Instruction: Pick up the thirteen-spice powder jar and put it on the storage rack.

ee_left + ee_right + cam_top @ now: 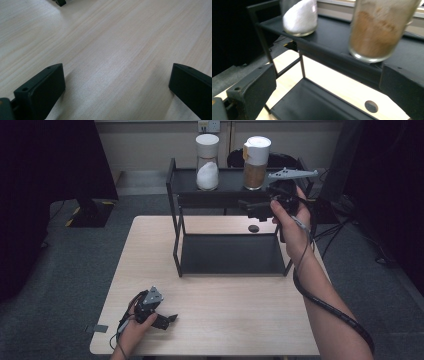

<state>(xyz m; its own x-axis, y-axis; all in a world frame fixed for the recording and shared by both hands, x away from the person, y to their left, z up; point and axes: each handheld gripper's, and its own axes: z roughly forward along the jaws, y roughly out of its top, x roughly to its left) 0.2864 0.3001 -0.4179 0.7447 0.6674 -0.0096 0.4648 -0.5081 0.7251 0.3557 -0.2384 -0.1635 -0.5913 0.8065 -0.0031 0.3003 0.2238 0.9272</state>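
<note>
A black two-tier rack stands at the back of the wooden table. Its top shelf carries a white-lidded jar of white powder and a jar of brown powder. My right gripper hovers open just in front of the top shelf, level with its front edge, with the brown jar a little beyond its jaws. My left gripper rests low on the table near the front left, open, with bare wood between its jaws.
The rack's lower shelf holds nothing. A round dark cable hole sits in the table behind the rack. Dark equipment stands on the floor at the left and right.
</note>
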